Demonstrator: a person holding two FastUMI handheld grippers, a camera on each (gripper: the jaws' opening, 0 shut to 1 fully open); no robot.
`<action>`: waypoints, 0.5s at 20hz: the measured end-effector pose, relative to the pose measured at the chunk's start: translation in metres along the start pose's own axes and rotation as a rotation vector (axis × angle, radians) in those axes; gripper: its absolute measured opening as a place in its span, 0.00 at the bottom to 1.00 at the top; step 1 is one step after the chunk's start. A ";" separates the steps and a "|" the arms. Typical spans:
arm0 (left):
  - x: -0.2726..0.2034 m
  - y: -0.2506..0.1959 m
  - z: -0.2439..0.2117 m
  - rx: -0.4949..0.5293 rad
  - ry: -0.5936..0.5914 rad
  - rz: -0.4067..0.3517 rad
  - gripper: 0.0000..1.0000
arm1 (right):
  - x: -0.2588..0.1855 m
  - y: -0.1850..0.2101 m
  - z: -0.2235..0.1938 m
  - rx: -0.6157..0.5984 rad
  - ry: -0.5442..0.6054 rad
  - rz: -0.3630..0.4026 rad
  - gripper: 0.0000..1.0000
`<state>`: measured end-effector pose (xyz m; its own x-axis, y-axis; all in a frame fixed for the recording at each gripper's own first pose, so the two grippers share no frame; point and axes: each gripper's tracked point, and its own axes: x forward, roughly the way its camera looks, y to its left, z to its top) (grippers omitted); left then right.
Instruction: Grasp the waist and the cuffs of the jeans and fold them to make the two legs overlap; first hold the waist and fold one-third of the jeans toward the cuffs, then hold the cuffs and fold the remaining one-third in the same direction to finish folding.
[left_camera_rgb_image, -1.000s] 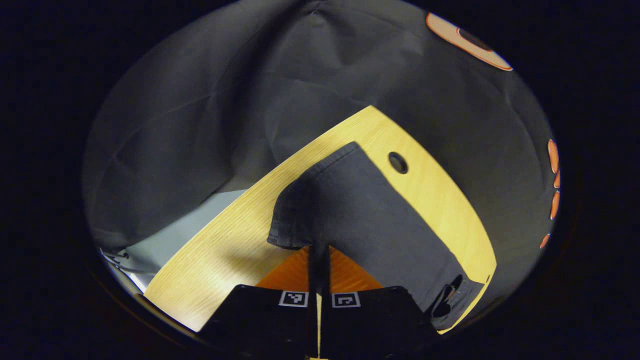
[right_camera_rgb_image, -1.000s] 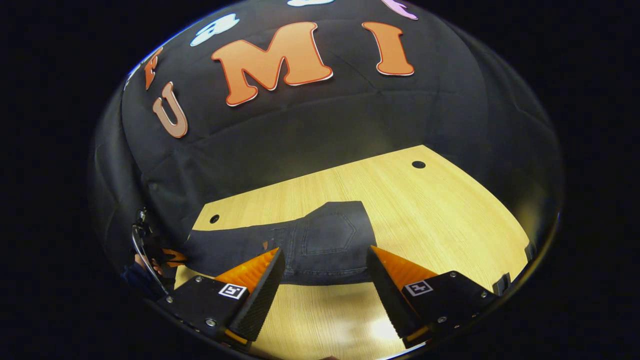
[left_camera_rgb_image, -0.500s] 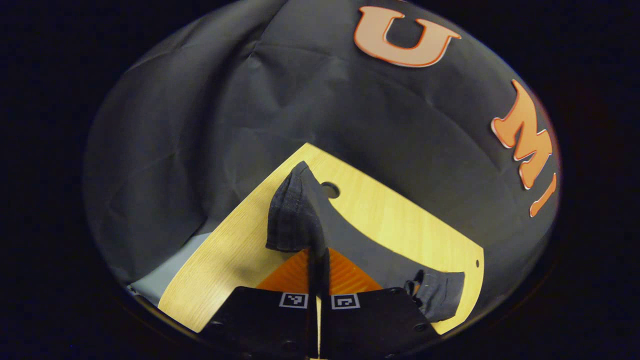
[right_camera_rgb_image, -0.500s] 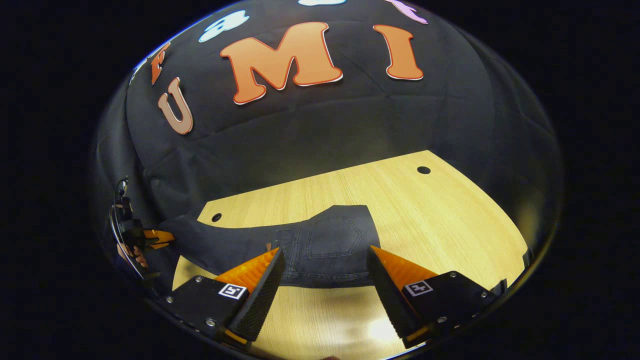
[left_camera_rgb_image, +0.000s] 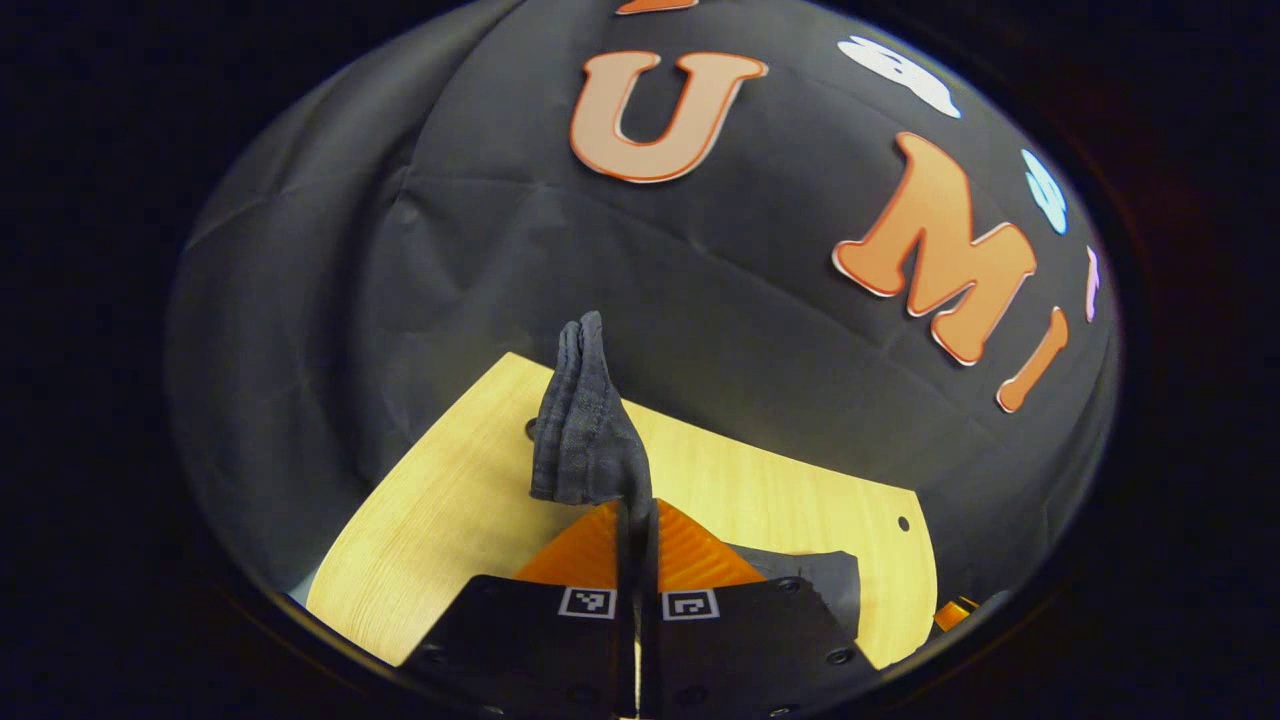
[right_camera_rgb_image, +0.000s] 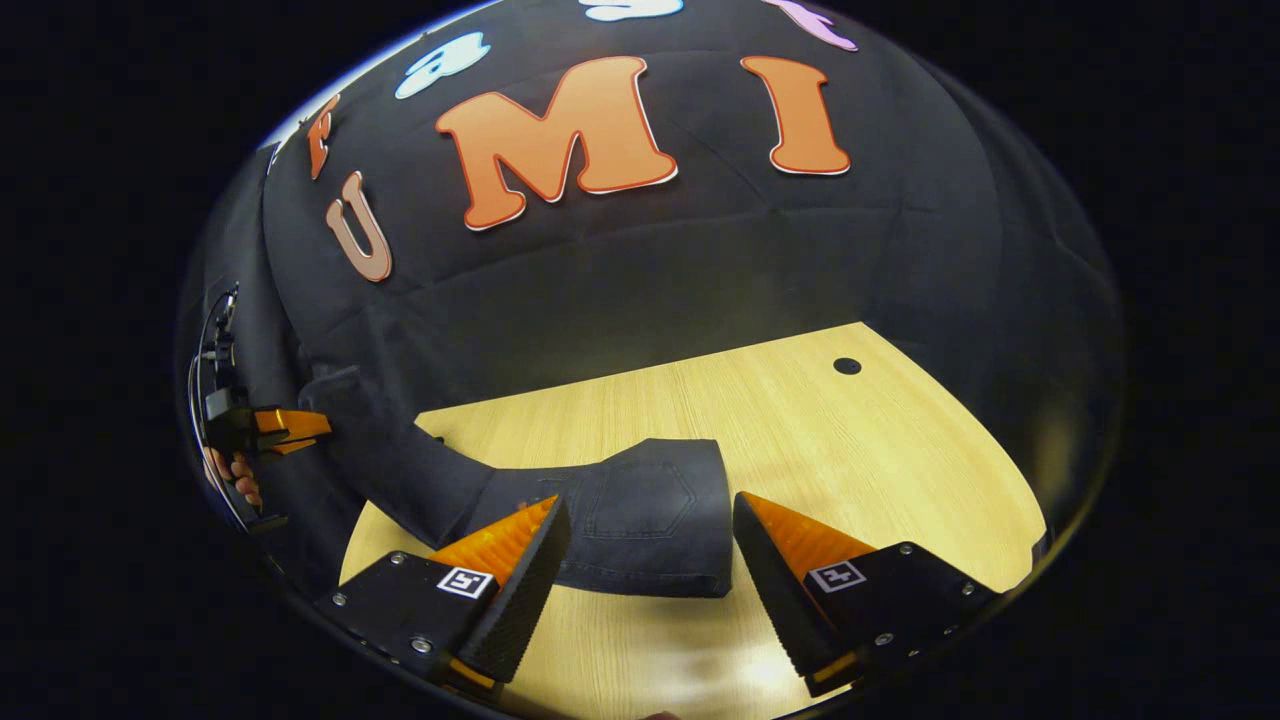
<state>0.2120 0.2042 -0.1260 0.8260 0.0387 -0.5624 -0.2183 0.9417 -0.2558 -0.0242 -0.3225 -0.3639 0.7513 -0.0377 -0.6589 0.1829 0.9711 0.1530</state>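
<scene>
Dark jeans (right_camera_rgb_image: 650, 515) lie with the waist and back pocket flat on the wooden table (right_camera_rgb_image: 800, 440). Their legs (right_camera_rgb_image: 400, 465) rise off the table to the left. My left gripper (left_camera_rgb_image: 636, 512) is shut on the cuffs (left_camera_rgb_image: 585, 430), which stand up bunched just beyond its fingertips, above the table (left_camera_rgb_image: 450, 500). In the right gripper view that left gripper (right_camera_rgb_image: 290, 428) hangs high at the far left, held by a hand (right_camera_rgb_image: 235, 478). My right gripper (right_camera_rgb_image: 650, 508) is open, its fingers spread either side of the waist, a little above and in front of it.
A round cable hole (right_camera_rgb_image: 847, 366) sits in the table's far right corner, and another small hole (left_camera_rgb_image: 903, 523) shows near the table's edge in the left gripper view. The booth's black cloth wall stands close behind the table. Bare wood lies to the right of the waist.
The left gripper has risen with the cuffs, lifting the legs off the table and swinging its view toward the wall. The right gripper has stayed open over the waist, barely moving.
</scene>
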 end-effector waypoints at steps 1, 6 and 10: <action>-0.003 -0.014 0.002 0.019 -0.005 -0.013 0.02 | 0.000 -0.005 0.000 -0.006 -0.003 0.001 0.99; -0.017 -0.082 0.001 0.064 -0.005 -0.093 0.02 | 0.002 -0.020 -0.001 -0.015 0.002 0.023 0.99; -0.017 -0.136 -0.005 0.108 0.012 -0.142 0.02 | 0.004 -0.035 -0.001 -0.008 0.004 0.037 0.99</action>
<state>0.2248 0.0739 -0.0855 0.8379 -0.1003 -0.5365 -0.0427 0.9679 -0.2475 -0.0282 -0.3561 -0.3727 0.7549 -0.0012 -0.6559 0.1500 0.9738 0.1709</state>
